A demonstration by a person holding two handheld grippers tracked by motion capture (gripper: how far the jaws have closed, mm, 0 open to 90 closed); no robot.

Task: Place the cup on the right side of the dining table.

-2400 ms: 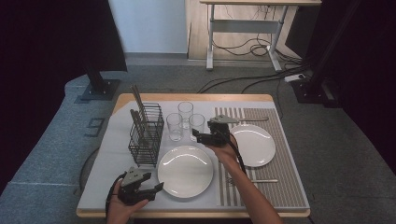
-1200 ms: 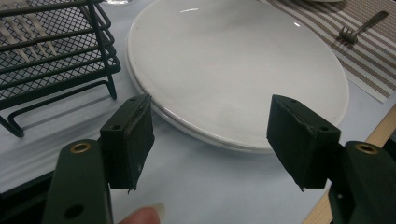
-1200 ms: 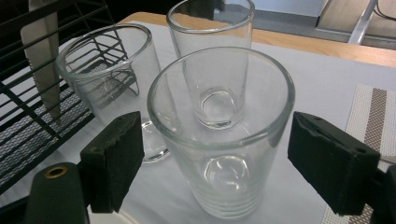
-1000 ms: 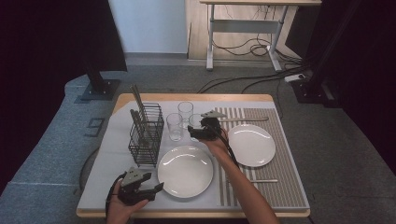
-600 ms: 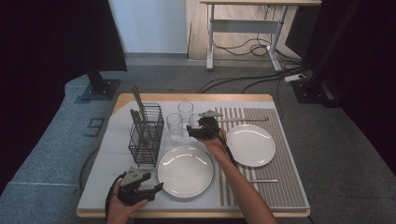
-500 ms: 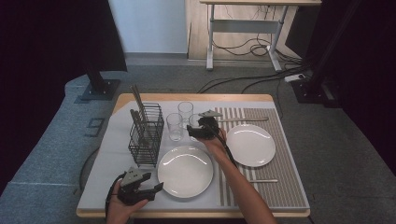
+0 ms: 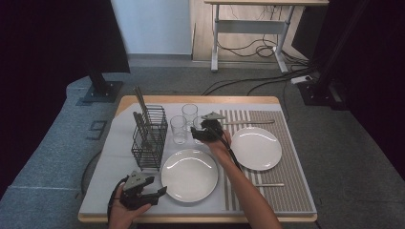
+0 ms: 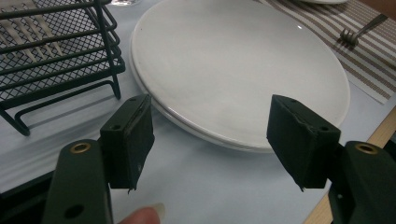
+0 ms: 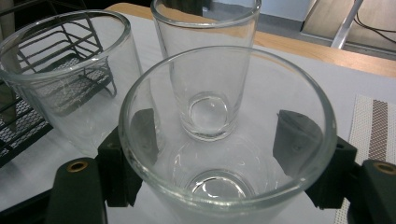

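On the light-blue table mat (image 7: 119, 157), the left gripper (image 8: 212, 140) rested with jaws spread wide before a white plate (image 8: 233, 70), while farther off the right gripper (image 9: 219, 154) straddled a glass (image 9: 224, 140), pads beside its walls, two more glasses (image 9: 205, 60) and a wire basket (image 7: 149, 138) beyond.

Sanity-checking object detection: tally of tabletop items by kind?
Glasses: 3
White plates: 2
Forks on the striped mat: 2
Black wire rack: 1
Total: 8
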